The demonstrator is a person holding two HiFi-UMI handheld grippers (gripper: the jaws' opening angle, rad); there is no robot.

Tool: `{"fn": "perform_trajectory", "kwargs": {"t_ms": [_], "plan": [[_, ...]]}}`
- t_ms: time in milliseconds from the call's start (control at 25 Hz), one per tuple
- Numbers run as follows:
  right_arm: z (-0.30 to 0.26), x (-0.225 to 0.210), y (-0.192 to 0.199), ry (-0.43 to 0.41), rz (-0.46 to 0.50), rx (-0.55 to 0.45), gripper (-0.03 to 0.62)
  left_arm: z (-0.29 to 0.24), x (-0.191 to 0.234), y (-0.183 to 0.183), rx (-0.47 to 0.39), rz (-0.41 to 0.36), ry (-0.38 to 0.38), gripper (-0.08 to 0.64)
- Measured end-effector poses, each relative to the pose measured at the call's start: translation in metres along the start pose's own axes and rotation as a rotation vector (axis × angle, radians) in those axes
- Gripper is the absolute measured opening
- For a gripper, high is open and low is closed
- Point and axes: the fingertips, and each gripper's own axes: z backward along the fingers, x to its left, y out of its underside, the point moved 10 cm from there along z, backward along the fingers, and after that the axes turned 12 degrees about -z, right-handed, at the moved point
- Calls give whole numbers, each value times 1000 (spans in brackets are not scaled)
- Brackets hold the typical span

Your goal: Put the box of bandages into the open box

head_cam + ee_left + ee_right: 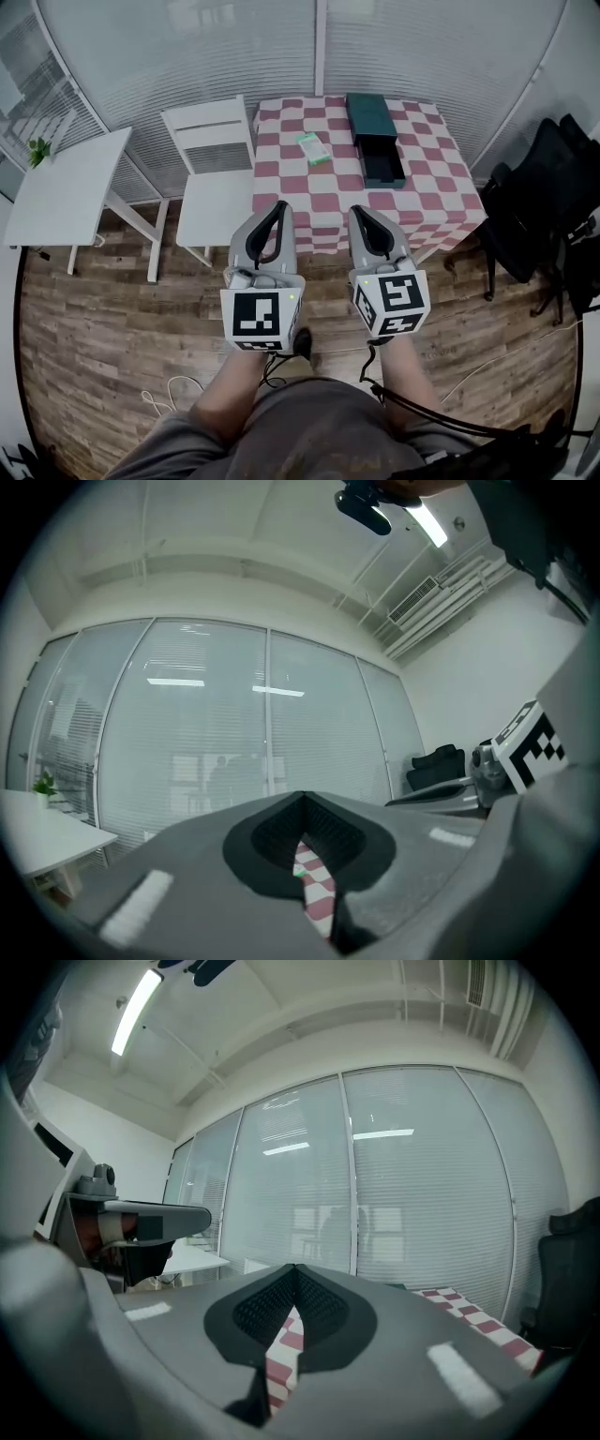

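Judging from the layout, the step in hand was the approach: neither tool had reached the things on the worktop (pixel 422 197), and no part of the task was done. The left tool (pixel 277 206) and the right tool (pixel 360 212) were held side by side, pointing level, at the near edge of the red-and-white checked cloth. Both were clenched on nothing. In the left gripper view the jaws met at their tips, with only a sliver of cloth showing through the gap below them. The right gripper view showed the same.

The box of bandages (pixel 313 148), small, flat, green and white, lay on the cloth in the far half of the worktop. It was well apart from both tools and roughly ahead of the gap between them. The open box (pixel 375 120), dark green with its open part on the near side, stood near it to the right, not touching it. A white chair (pixel 208 159) stood against the worktop's left side.

The next move would call for carrying one tool forward over the cloth, spreading its jaws before arrival, and lining them across the bandage box's narrow width. Being flat and probably light, that box would likely slide if nudged rather than pinched.
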Motion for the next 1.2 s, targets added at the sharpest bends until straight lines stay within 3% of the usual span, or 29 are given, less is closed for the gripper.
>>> {"fn": "perform_trajectory", "kwargs": {"t_ms": [440,920,1200], "plan": [[-94,-8,-24,44,50,-6,26,-82,56,20,-43,20,41,0],[-132,-39,-11,69,22,27,26,-127,52,50,15,25,80,0],[-179,-84,-7,41,-23,52,28,-185,50,59,43,3,69,0]]}}
